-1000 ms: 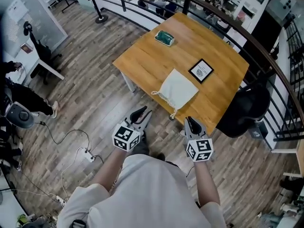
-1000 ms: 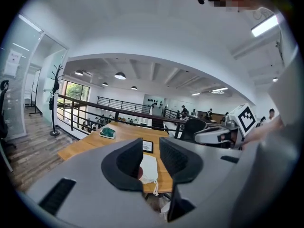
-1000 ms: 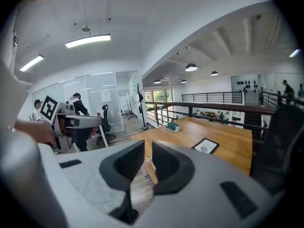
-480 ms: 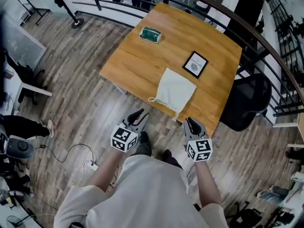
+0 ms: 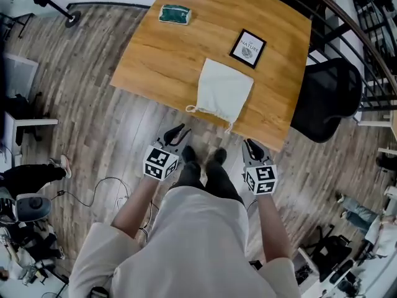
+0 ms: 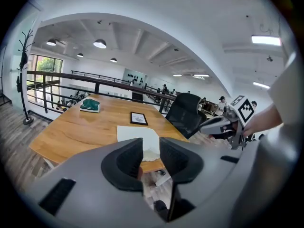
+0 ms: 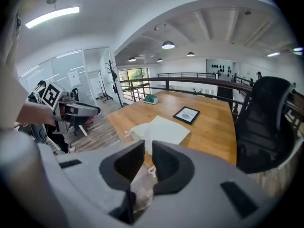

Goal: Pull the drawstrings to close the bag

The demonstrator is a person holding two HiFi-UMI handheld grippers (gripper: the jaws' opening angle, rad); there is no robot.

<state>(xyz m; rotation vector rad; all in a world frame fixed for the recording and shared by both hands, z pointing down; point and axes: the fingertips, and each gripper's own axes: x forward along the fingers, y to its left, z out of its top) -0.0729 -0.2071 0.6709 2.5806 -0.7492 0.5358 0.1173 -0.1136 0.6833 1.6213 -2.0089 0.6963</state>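
A white cloth drawstring bag (image 5: 224, 90) lies flat on the wooden table (image 5: 167, 54), its gathered mouth toward the near edge. One cord loop (image 5: 191, 109) trails to the left and another (image 5: 230, 128) hangs at the edge. My left gripper (image 5: 177, 135) hovers over the floor short of the table, jaws apart and empty. My right gripper (image 5: 250, 146) is level with it on the right, with a narrow gap and nothing in it. The bag (image 6: 137, 136) shows beyond the left gripper (image 6: 151, 148), and the bag (image 7: 161, 129) also lies ahead of the right gripper (image 7: 148, 153).
A framed card (image 5: 248, 45) and a green object (image 5: 174, 13) sit farther back on the table. A black office chair (image 5: 325, 98) stands at the table's right side, with a dark railing behind. Cables (image 5: 93, 188) run over the plank floor at left.
The table and bag have slid up and nearer in the head view as the person stepped toward them. Both grippers keep the same pose, held low in front.
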